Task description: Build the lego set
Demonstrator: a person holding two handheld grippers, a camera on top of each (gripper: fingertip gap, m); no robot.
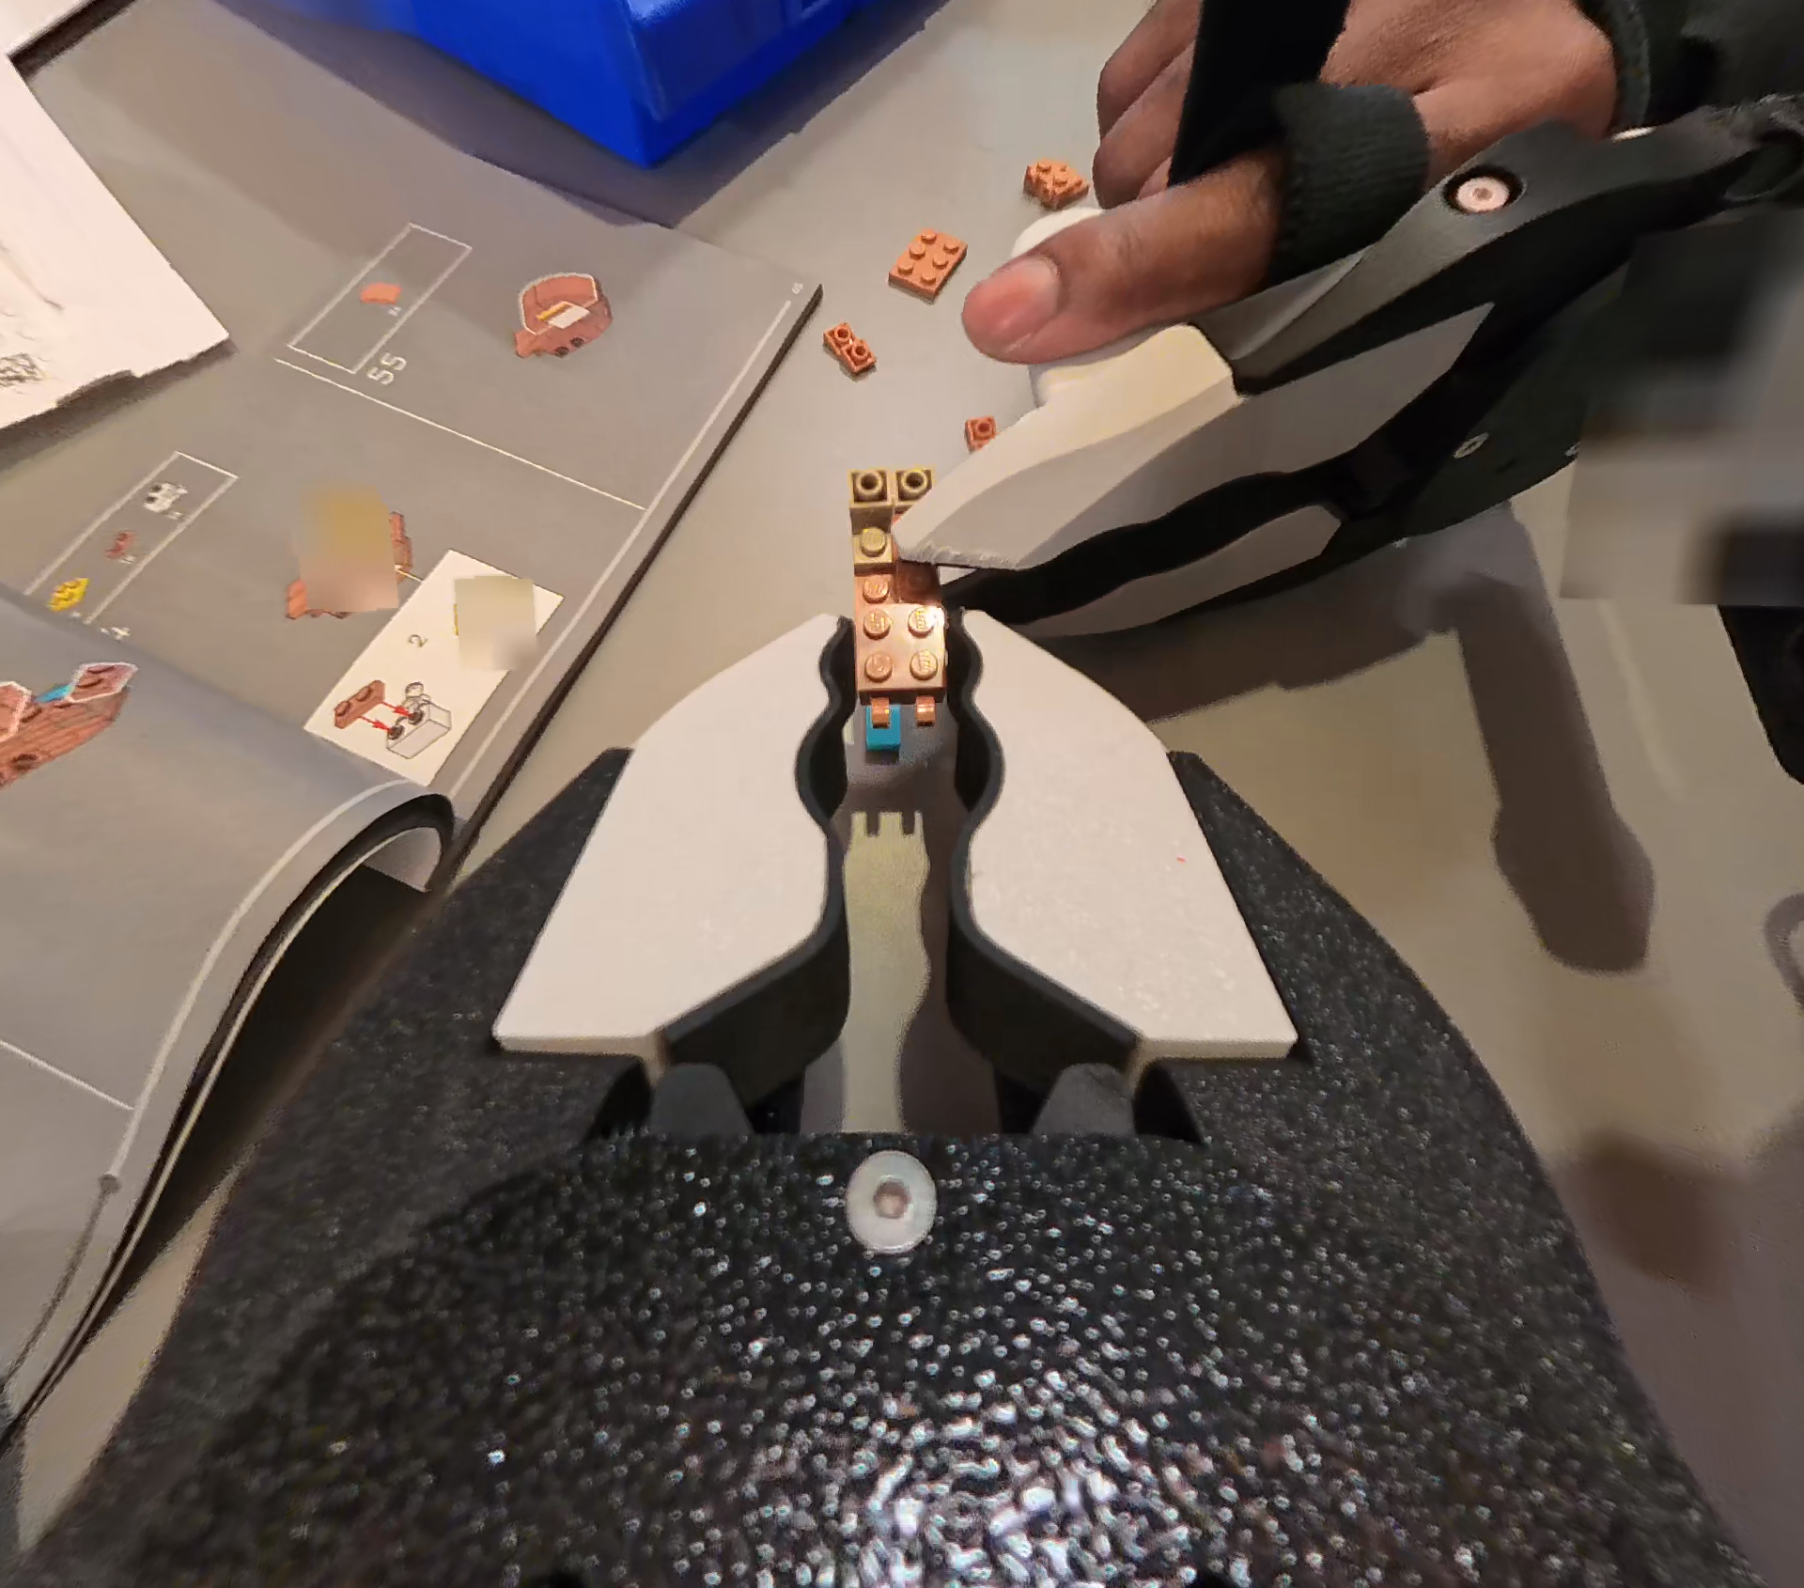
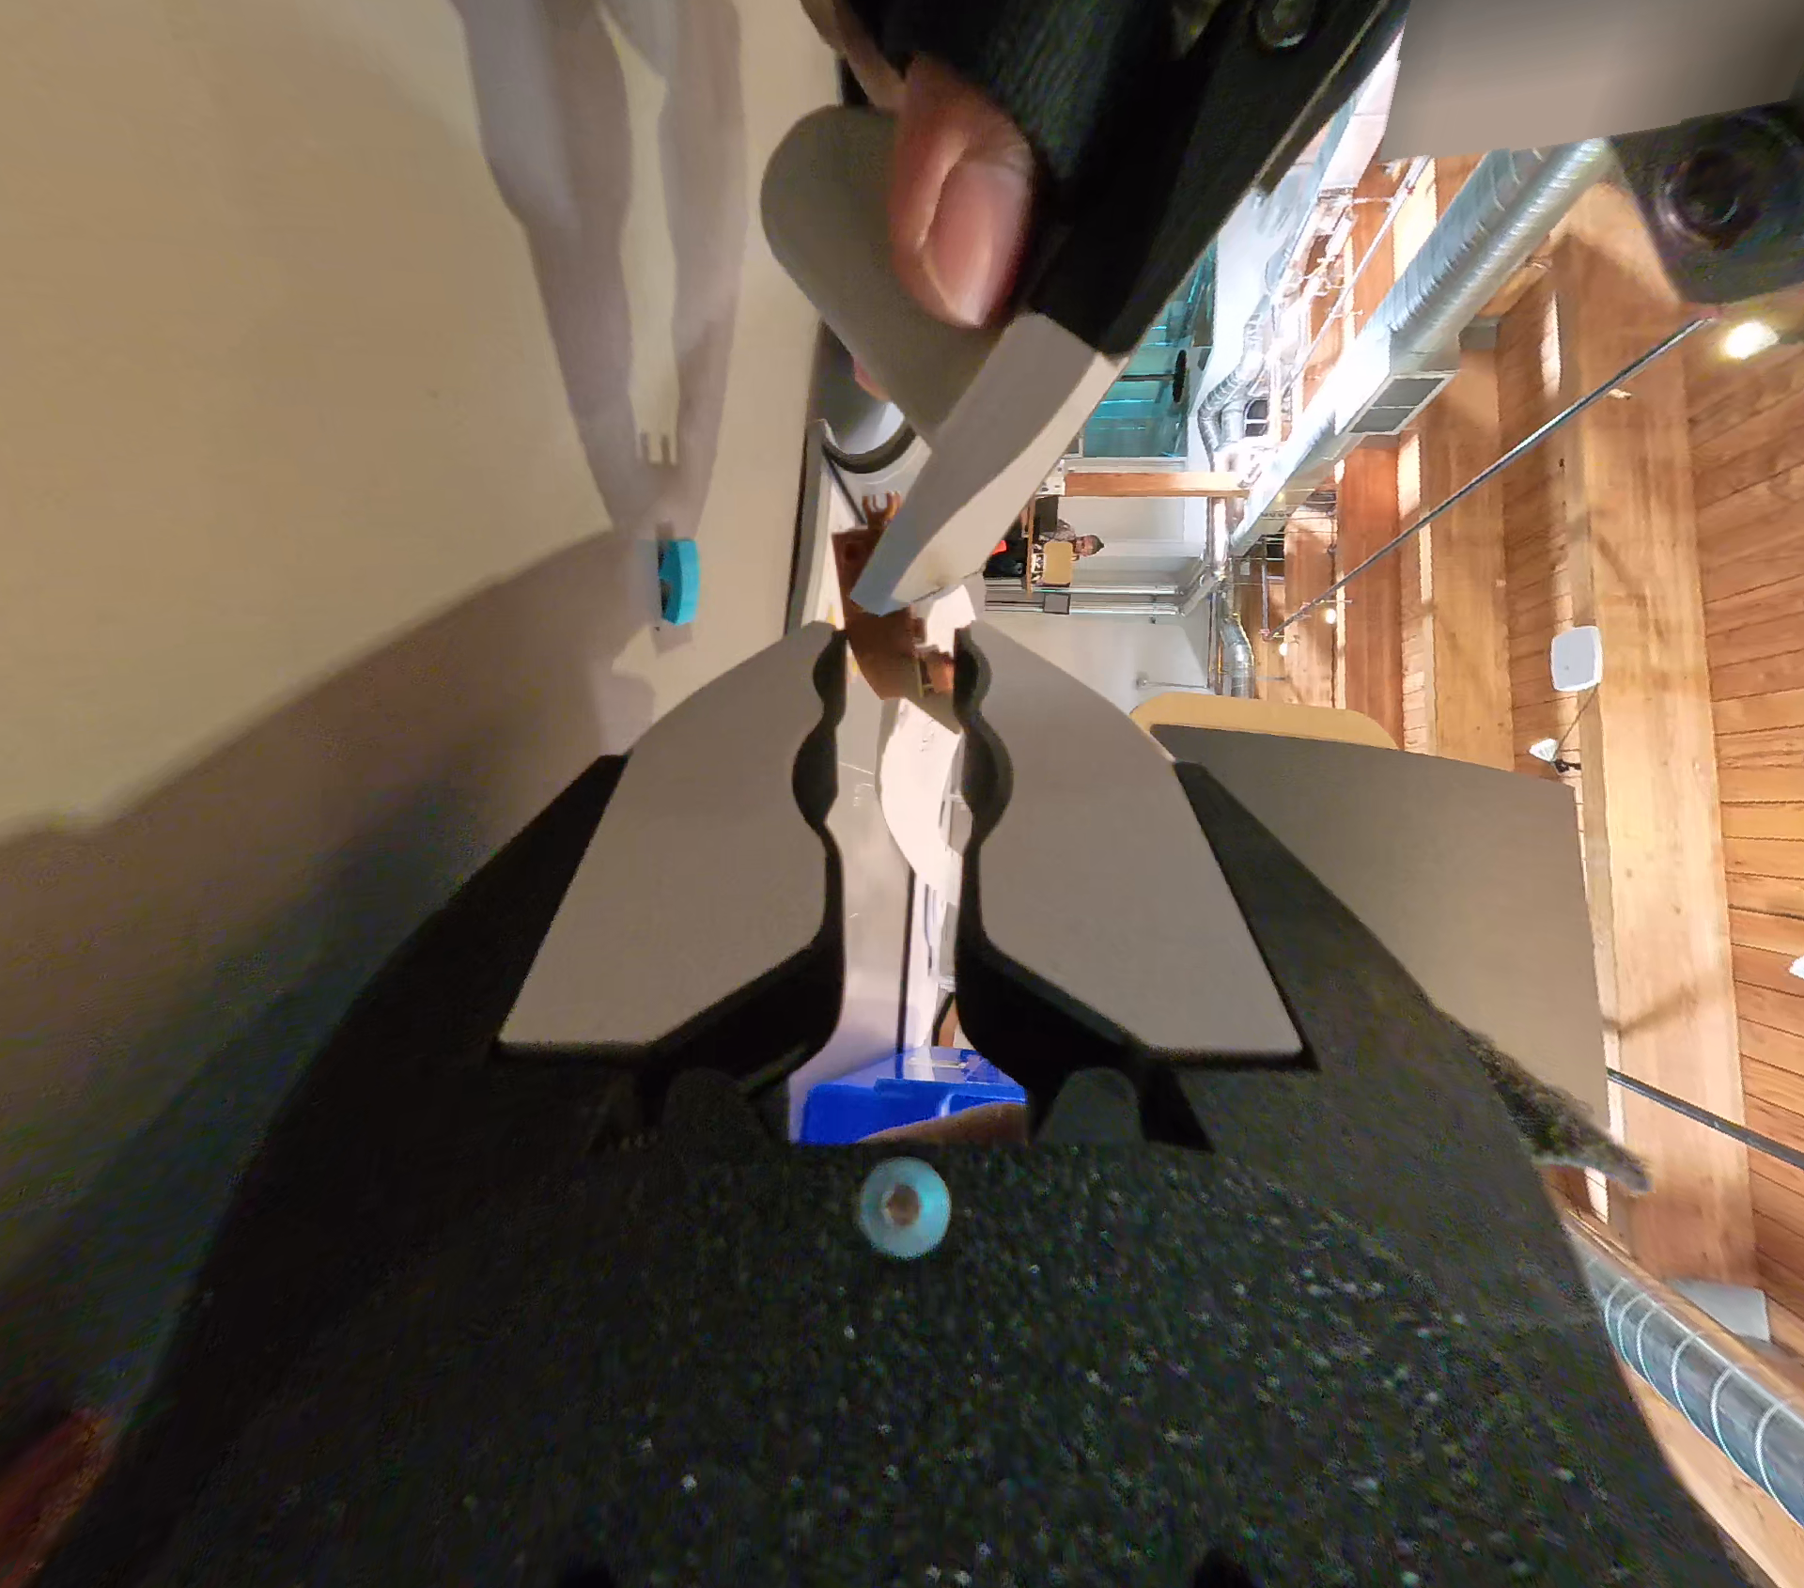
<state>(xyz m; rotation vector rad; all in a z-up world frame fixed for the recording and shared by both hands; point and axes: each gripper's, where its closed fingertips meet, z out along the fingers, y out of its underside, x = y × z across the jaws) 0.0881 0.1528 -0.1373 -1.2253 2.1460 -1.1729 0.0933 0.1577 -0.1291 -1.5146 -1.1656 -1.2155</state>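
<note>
My left gripper [image 1: 900, 633] is shut on a small brown brick assembly [image 1: 900, 648], with its pads pressed on the sides of a brown two-by-two plate. Tan bricks [image 1: 888, 501] form the assembly's far end. My right gripper [image 1: 927, 573] comes in from the right and clamps the assembly just beyond the left fingertips. In the right wrist view my right gripper [image 2: 900, 648] has the brown assembly [image 2: 893, 662] between its pads, and a left finger [image 2: 976, 467] reaches down from above. A small turquoise piece [image 2: 676, 580] lies on the table under the assembly.
A blue bin [image 1: 742, 38] of brown and tan pieces stands at the back. An open instruction booklet [image 1: 390, 467] lies on the left. Loose brown plates [image 1: 927, 262] [image 1: 849, 348] lie on the grey table [image 1: 1269, 809]. A hand [image 1: 1269, 126] holds the right gripper. The tips of both grippers are at nearly the same place.
</note>
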